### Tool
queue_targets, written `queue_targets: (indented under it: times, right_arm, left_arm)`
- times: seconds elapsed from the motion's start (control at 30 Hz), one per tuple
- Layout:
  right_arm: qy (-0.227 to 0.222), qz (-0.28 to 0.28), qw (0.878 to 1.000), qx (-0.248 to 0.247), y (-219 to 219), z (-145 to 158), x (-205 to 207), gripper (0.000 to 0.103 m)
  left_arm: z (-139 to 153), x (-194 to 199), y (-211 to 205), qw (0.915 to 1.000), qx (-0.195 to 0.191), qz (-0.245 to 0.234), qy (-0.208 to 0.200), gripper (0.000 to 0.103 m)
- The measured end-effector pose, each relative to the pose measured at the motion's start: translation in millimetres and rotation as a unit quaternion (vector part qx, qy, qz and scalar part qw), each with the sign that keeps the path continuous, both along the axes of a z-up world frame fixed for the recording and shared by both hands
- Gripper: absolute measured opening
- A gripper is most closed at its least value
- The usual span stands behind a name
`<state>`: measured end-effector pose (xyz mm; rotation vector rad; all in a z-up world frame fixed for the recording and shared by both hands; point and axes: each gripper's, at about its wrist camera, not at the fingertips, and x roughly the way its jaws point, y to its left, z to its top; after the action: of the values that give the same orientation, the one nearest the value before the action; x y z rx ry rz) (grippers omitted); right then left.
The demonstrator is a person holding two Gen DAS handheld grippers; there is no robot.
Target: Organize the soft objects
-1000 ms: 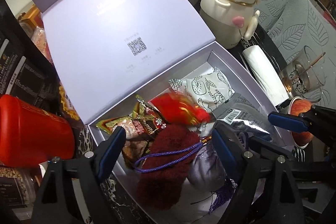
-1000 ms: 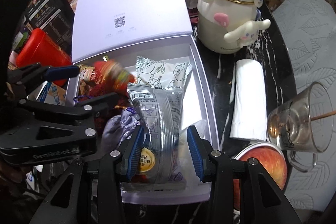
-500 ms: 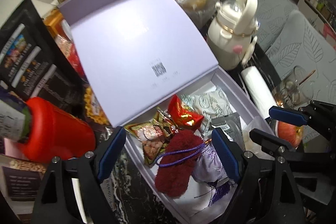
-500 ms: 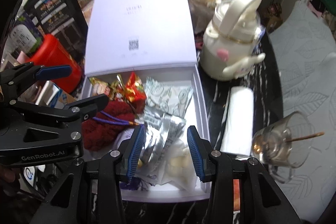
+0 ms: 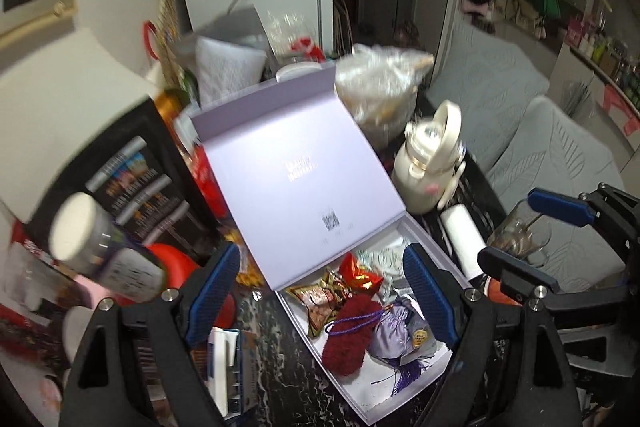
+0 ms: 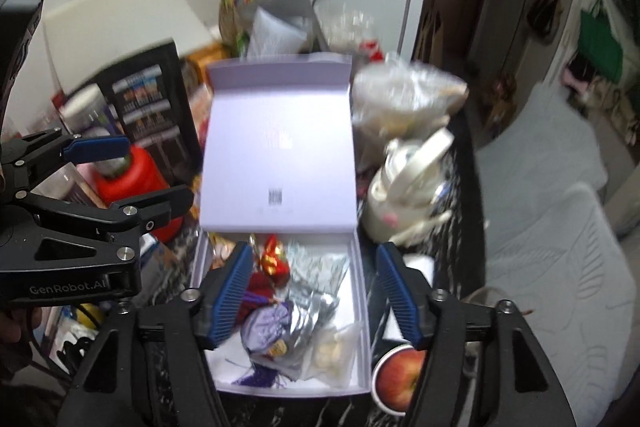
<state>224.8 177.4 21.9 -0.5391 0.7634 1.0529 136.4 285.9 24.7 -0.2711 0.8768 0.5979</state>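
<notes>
Both tools hang wide and empty, the right tool opening, left tool above the lilac box. Inside, at 6 o'clock, the red pom-pom and lilac pouch look light and squashy; pinch mid-body, not the cords.

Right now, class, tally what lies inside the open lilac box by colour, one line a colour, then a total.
Inside the lilac box:
Red: 2 (woolly pouch, shiny red packet)
Lilac: 1 (satin pouch)
Gold-brown: 1 (snack packet)
Silver: 1 (foil packet)
White patterned: 1 (packet)
Clear: 1 (bag)
Total: 7
</notes>
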Motion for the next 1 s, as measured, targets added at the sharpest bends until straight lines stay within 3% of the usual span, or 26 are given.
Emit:
queue_targets:
  times: [0.23, 0.5, 0.8, 1.0]
  right_arm:
    - [-0.046, -0.013, 0.997, 0.055, -25, 53, -23, 0.085]
    - [-0.062, -0.037, 0.994, 0.081, -65, 86, -53, 0.089]
    - [-0.047, -0.064, 0.994, 0.074, -104, 84, -84, 0.09]
    - [-0.032, -0.073, 0.995, 0.052, -124, 66, -107, 0.09]
  left_arm:
    - [47, -29, -15, 0.999, 0.032, 0.009, -0.03, 0.087]
    - [77, -66, -40, 0.9973, 0.05, 0.009, -0.052, 0.088]
    - [82, -105, -74, 0.9965, 0.066, 0.007, -0.051, 0.088]
    - [66, -125, -90, 0.9984, 0.042, 0.004, -0.039, 0.088]
